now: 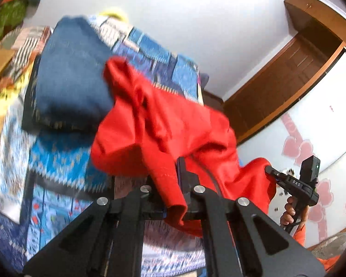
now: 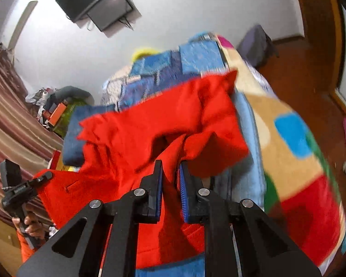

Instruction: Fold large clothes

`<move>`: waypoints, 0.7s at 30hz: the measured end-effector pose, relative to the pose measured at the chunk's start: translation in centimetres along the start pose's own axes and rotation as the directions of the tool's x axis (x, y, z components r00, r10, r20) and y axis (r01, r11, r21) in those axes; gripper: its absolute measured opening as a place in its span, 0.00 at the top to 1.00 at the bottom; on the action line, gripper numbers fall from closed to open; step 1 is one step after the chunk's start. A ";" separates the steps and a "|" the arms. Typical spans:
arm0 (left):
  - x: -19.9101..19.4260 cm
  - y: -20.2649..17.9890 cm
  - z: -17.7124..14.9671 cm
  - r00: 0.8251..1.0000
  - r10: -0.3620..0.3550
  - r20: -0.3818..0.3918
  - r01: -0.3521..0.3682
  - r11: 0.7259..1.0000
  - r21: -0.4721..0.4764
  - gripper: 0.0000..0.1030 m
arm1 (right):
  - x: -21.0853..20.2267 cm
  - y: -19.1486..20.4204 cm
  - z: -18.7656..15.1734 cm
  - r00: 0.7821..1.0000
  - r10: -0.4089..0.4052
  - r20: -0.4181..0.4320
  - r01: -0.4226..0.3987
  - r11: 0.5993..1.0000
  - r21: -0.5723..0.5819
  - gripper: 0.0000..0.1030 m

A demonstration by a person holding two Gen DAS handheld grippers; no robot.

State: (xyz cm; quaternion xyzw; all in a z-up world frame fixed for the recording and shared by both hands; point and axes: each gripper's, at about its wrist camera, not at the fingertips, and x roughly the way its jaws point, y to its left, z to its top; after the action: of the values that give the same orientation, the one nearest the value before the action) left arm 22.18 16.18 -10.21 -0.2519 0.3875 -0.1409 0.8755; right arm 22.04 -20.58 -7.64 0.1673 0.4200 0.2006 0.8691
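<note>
red cloth (image 1: pixel 154 124) hangs bunched above the bed (image 1: pixel 57 166), a garment whose kind is hard to tell, since folds hide its shape and motion blur smears its edges. the left gripper (image 1: pixel 181 173) is pressed together on a hem of it; the cloth drapes over one finger and covers the tips, so only the black arms below show clearly. the right gripper (image 2: pixel 170 173) pinches another fold, its blue pads (image 2: pixel 183 189) nearly closed with red fabric running down between them. beyond the cloth, on the bed, lies a dark blue cushion (image 1: pixel 73 76), partly covered by the garment. a multicoloured blanket (image 2: pixel 295 152) on the bed's right side is blurred and cut off by the frame. each view catches the other gripper at its edge, with a hand (image 1: pixel 290 212) on the handle, fingers only partly visible.
</note>
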 end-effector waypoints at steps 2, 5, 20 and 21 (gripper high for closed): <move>0.1 0.1 1.6 0.999 0.016 0.029 -0.016 1.000 0.003 0.95 | 0.2 0.2 1.5 0.999 -0.021 0.039 0.023 0.999 -0.032 0.89; 1.0 0.0 4.6 0.997 0.054 0.054 -0.054 0.999 0.004 0.95 | 0.7 -0.3 4.2 0.995 -0.039 0.091 0.043 0.998 -0.035 0.89; 15.1 4.5 14.6 0.923 0.381 0.056 -0.383 0.922 0.052 0.95 | 12.2 -6.2 12.3 0.984 -0.175 0.010 0.175 0.983 0.059 0.88; 15.9 4.9 14.6 0.918 0.394 0.047 -0.396 0.916 0.064 0.95 | 12.5 -6.4 12.4 0.985 -0.175 0.005 0.174 0.983 0.057 0.88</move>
State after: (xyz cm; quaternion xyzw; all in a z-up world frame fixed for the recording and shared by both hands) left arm 43.90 18.04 -14.17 -0.1391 0.4103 0.0293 0.9008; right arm 40.32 -21.49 -11.51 0.1553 0.4344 0.1110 0.8803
